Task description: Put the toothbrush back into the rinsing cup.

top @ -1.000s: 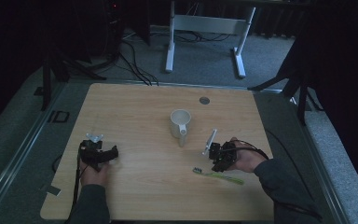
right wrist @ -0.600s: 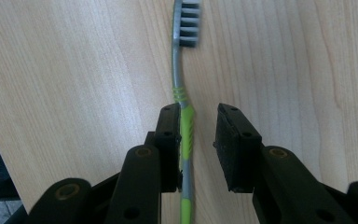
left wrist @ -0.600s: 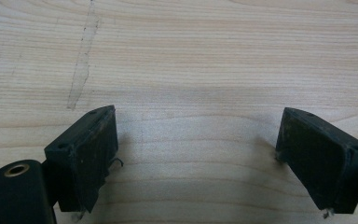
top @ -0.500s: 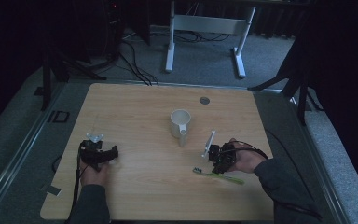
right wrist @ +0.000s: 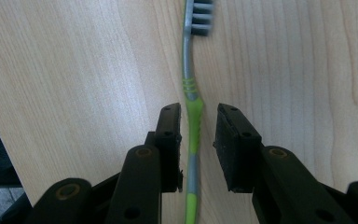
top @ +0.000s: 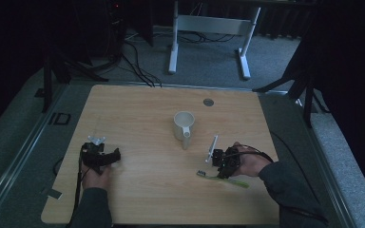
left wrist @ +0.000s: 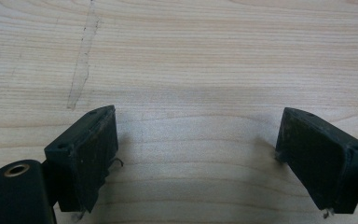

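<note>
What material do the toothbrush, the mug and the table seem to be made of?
Toothbrush: probably plastic, smooth green and grey handle with ribbed grip rings. Mug: likely glazed ceramic, plain off-white with thick walls, though the view is too small to be sure. Table: light wood or wood-look laminate, matt, with fine straight grain lines.

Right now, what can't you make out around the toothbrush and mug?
- Toothbrush: bristle tip cut by the top edge and handle end by the bottom edge, right gripper view.
- Whether the right claw pads touch it: unclear.
- Mug: inside too small and dim, high view.
</note>
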Demonstrator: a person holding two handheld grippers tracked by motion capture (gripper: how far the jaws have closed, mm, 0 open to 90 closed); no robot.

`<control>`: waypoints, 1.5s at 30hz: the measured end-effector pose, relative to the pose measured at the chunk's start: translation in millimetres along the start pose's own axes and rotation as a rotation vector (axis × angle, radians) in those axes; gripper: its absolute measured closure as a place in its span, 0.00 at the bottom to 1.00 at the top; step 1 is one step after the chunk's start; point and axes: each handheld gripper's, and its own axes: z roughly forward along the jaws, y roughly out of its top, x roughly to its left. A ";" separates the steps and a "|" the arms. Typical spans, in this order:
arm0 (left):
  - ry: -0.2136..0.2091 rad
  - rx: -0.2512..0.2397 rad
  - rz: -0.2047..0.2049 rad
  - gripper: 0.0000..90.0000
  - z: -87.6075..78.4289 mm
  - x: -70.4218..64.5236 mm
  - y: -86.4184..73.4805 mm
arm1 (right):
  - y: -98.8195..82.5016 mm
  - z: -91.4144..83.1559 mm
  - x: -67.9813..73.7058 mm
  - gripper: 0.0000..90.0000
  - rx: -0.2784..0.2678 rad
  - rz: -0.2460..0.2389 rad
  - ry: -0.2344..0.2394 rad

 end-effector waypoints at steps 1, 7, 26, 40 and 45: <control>0.000 0.000 0.000 0.15 0.0 0.0 0.0 | -0.1 0.4 -0.1 0.78 0.001 -0.003 0.000; 0.000 0.000 0.000 0.15 0.0 0.0 0.0 | -0.1 2.1 0.7 0.78 0.015 -0.001 0.006; 0.000 0.000 0.000 0.15 0.0 0.0 0.0 | 0.2 7.8 1.9 0.79 0.034 -0.008 0.020; 0.000 0.000 0.000 0.15 0.0 0.0 0.0 | 1.0 12.6 2.7 0.79 0.049 -0.011 0.024; 0.000 0.000 0.000 0.15 0.0 0.0 0.0 | 0.7 13.7 2.4 0.79 0.057 -0.016 0.025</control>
